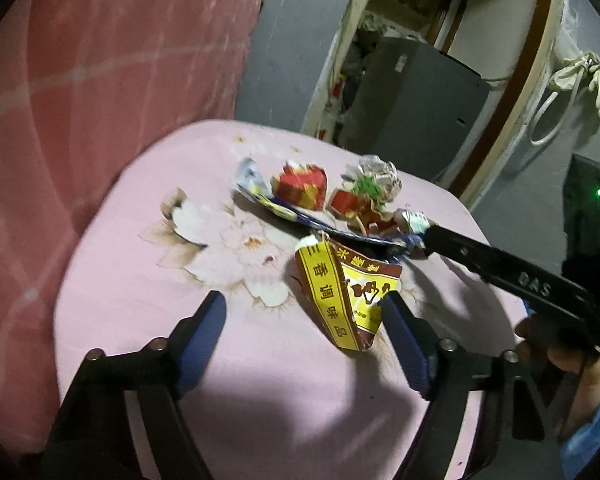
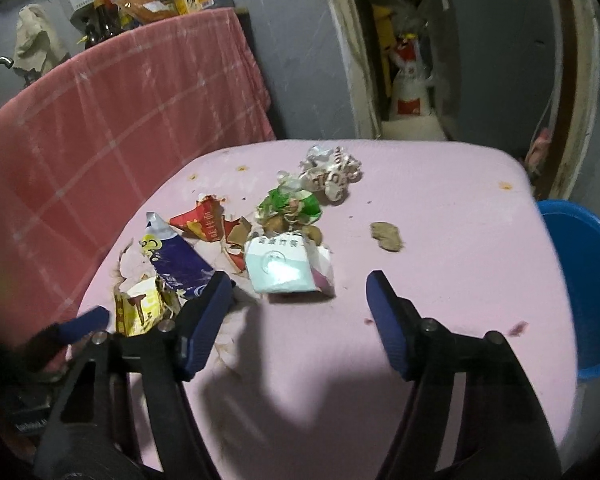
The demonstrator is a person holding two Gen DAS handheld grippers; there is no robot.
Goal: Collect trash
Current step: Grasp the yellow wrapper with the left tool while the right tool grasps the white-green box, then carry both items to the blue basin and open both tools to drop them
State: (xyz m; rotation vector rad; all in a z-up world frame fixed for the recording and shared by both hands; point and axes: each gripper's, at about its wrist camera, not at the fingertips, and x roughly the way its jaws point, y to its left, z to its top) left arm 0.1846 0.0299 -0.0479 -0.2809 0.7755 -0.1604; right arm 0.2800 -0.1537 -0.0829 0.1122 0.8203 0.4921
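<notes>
1. the trash lies in a loose cluster on a pink floral cloth covering a small table, with a red checked blanket hanging just behind it

2. left gripper: jaws parted fairly wide and holding nothing; the yellow and brown seasoning packet stands crumpled between its blue pads, close against the right-hand pad, though i cannot tell whether they touch

3. right gripper: jaws also parted and empty; the white and pale green tissue pack lies just ahead of the gap, nearer the left-hand finger

4. a long blue wrapper lies beside the seasoning packet, its end reaching that left-hand finger

5. farther back sit torn red packaging, a crumpled green wrapper, and a white crumpled wrapper

6. a small brown scrap lies apart to the right

7. a blue bucket stands just off the table's right edge
</notes>
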